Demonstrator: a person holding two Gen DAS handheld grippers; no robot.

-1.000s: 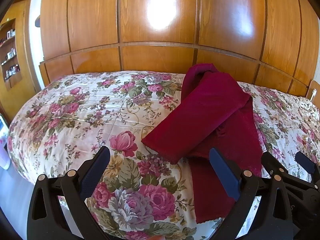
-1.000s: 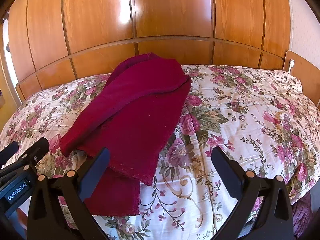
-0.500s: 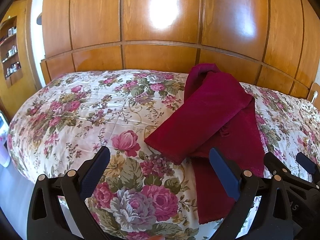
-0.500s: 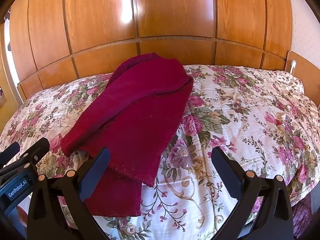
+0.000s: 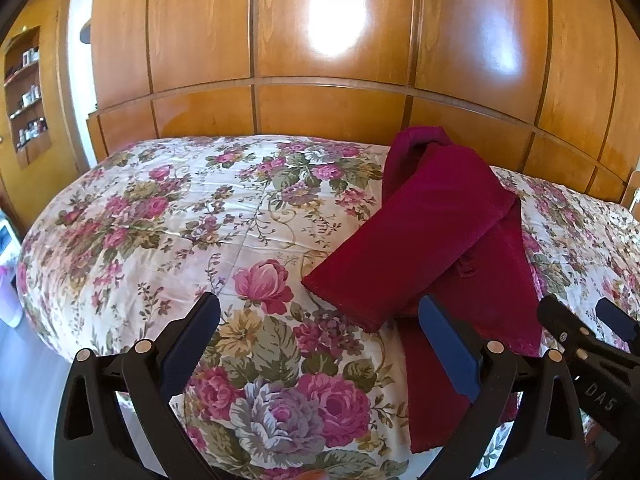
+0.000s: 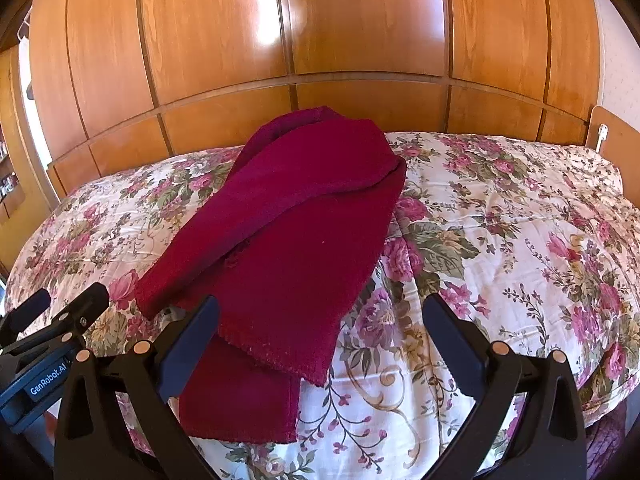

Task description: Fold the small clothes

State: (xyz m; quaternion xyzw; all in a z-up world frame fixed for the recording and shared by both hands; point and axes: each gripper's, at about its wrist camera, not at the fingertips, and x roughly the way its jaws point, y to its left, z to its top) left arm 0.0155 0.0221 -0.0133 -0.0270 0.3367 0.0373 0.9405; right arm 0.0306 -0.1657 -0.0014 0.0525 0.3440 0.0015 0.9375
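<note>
A dark red knitted garment (image 5: 432,236) lies loosely folded on the floral bedspread (image 5: 180,220), reaching from the near edge to the headboard side. In the right wrist view the same garment (image 6: 288,240) lies left of centre with its layers overlapping. My left gripper (image 5: 318,320) is open above the bedspread, just left of the garment's near corner. My right gripper (image 6: 320,320) is open too, hovering over the garment's near hem with nothing between its fingers. Each gripper shows at the edge of the other's view.
A glossy wooden panelled wall (image 5: 320,60) rises behind the bed. A shelf niche with small bottles (image 5: 28,92) is at far left. A wooden bedside board (image 6: 616,148) stands at right. The bedspread (image 6: 520,240) right of the garment lies flat.
Both views have shifted slightly; the garment sits a little further right in each. Both grippers stay open and the garment has not been touched.
</note>
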